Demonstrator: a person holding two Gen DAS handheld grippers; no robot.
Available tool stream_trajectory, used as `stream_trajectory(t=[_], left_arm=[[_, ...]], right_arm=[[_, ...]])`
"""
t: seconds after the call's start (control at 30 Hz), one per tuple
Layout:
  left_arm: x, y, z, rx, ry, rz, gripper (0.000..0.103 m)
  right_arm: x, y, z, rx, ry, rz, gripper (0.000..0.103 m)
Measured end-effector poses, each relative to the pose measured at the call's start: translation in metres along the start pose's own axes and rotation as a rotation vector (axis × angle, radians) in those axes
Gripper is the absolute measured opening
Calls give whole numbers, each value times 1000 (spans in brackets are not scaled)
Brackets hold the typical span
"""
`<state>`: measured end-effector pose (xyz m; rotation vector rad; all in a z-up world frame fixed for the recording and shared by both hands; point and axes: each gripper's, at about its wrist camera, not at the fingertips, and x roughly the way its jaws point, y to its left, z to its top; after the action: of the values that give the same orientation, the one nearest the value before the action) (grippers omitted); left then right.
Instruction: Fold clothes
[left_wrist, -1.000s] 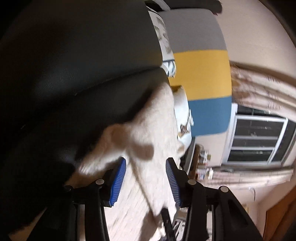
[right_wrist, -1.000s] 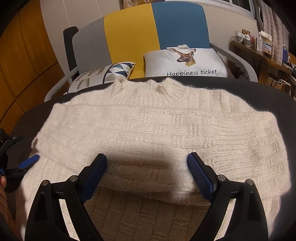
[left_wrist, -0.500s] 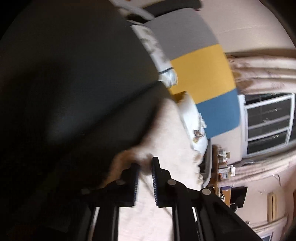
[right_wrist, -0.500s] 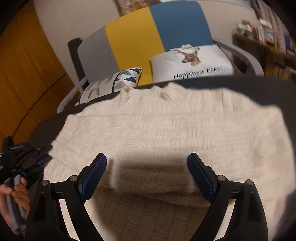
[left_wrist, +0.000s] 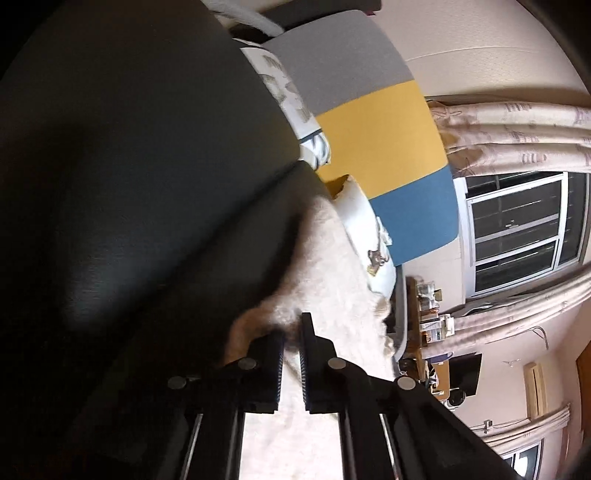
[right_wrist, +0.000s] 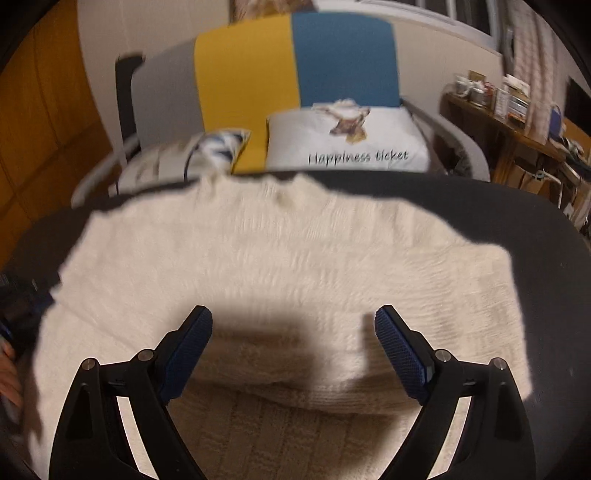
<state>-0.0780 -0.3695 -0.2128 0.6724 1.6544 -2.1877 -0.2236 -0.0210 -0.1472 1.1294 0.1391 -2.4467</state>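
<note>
A cream knitted sweater (right_wrist: 280, 258) lies spread on a dark table (right_wrist: 554, 258), collar toward the far side, both sleeves folded across the body. My right gripper (right_wrist: 293, 321) hovers open over the near middle of the sweater, nothing between its blue pads. At the left edge of that view my left gripper (right_wrist: 22, 306) shows only partly, at the sweater's left edge, with a hand below it. In the left wrist view the left gripper (left_wrist: 291, 332) is rolled on its side and shut on the sweater's (left_wrist: 328, 280) edge, a fold of knit pinched between the pads.
Behind the table stands a chair with a grey, yellow and blue back (right_wrist: 295, 62), holding a deer-print cushion (right_wrist: 347, 140) and a patterned cushion (right_wrist: 192, 155). A cluttered wooden shelf (right_wrist: 509, 118) is at the right. Curtains and a window (left_wrist: 524, 229) show in the left wrist view.
My left gripper closed from wide open onto the sweater's left edge and rolled further. The right gripper stayed open over the sweater, tilting slightly.
</note>
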Motion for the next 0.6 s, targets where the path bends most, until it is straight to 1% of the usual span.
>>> stream_trajectory(t=[0.07, 0.1, 0.13, 0.17, 0.2, 0.27, 0.3, 0.37, 0.43, 0.47, 0.57, 0.6], left_arm=[[-3, 3, 0, 30, -3, 17, 5], [-4, 1, -1, 49, -3, 27, 5], [-6, 0, -2, 58, -1, 32, 6], [-7, 2, -2, 49, 3, 24, 7], [-8, 4, -2, 12, 13, -3, 8], [-12, 5, -3, -72, 38, -70, 24], [-16, 3, -3, -79, 44, -92, 25], [-23, -9, -3, -44, 49, -127, 26], [-17, -27, -1, 6, 54, -147, 26], [-13, -37, 1, 29, 56, -151, 26], [0, -65, 4, 98, 65, -165, 29], [10, -67, 5, 115, 78, -121, 29]], right_arm=[[4, -2, -1, -13, 14, -49, 92], [16, -4, -7, -27, 47, -81, 95], [23, -7, -10, -25, 59, -82, 97], [22, -9, -9, -14, 47, -76, 97], [22, -10, -8, -10, 48, -75, 98], [22, -10, -7, -12, 48, -77, 98], [22, -9, -7, -15, 48, -78, 98], [20, -9, -5, -18, 52, -79, 98], [16, -9, -1, -21, 53, -82, 98], [11, -7, 4, -22, 37, -80, 98], [-2, 5, 21, -13, -16, -25, 98], [-1, 10, 25, -20, -24, -11, 98]])
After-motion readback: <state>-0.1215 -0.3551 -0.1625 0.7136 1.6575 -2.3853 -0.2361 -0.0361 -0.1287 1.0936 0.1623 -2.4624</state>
